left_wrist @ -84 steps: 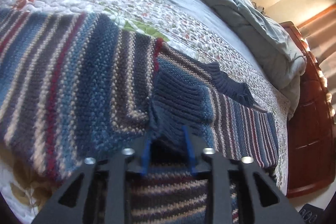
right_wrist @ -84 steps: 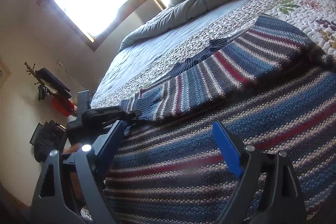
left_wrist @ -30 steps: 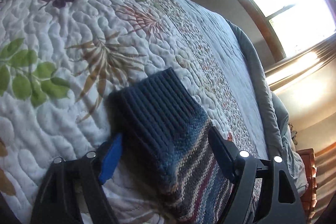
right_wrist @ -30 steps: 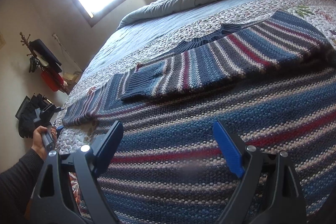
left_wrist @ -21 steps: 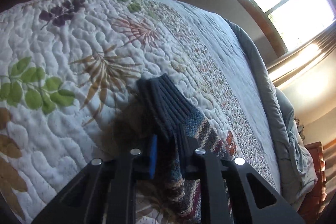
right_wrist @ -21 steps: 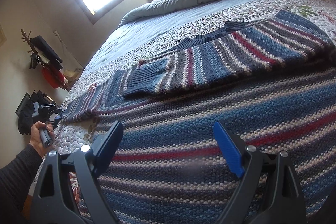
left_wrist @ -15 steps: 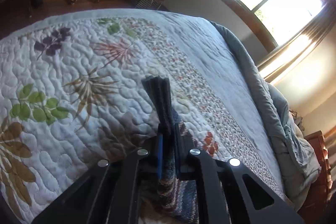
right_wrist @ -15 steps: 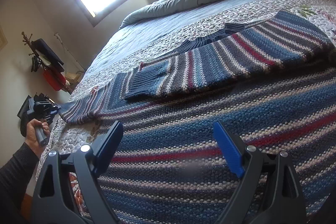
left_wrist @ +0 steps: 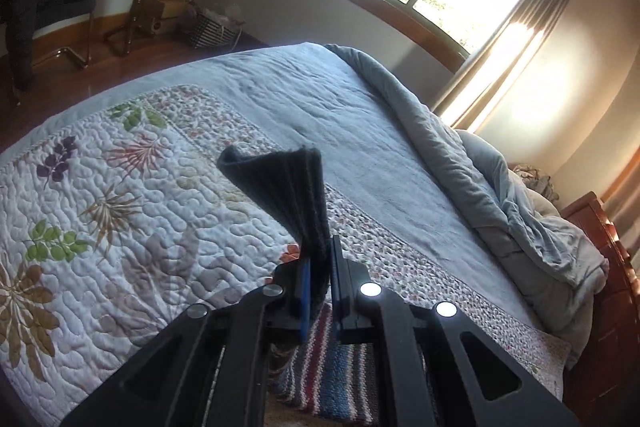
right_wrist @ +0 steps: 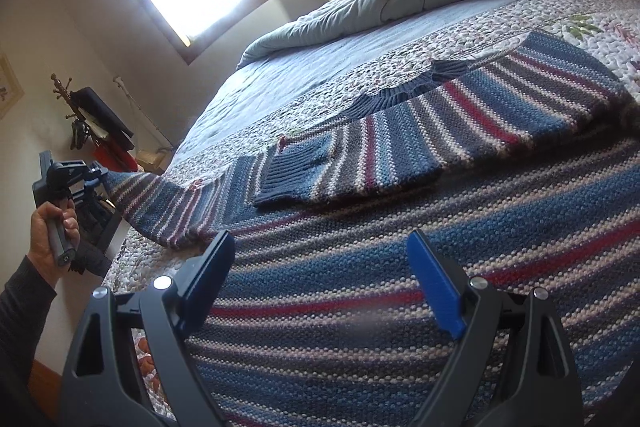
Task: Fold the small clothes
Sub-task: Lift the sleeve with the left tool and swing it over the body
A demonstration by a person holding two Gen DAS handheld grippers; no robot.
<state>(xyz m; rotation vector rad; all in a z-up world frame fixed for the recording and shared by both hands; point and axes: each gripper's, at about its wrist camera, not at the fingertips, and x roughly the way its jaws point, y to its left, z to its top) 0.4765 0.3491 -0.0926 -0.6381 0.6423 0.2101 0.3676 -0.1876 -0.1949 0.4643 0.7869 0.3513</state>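
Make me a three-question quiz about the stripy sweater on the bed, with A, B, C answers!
1. Where does the sweater lie?
A. on the floor
B. on the flowery quilt
C. on a chair

2. What colour is the sleeve cuff held by the left gripper?
A. dark blue
B. yellow
C. white

3. How is the right gripper?
A. shut on the sweater
B. open above the sweater
C. shut on a pillow

Answers:
1 B, the quilt shows all around the sweater.
2 A, the ribbed cuff sticking up past the fingers is dark blue.
3 B, its fingers stand wide apart with nothing between them.
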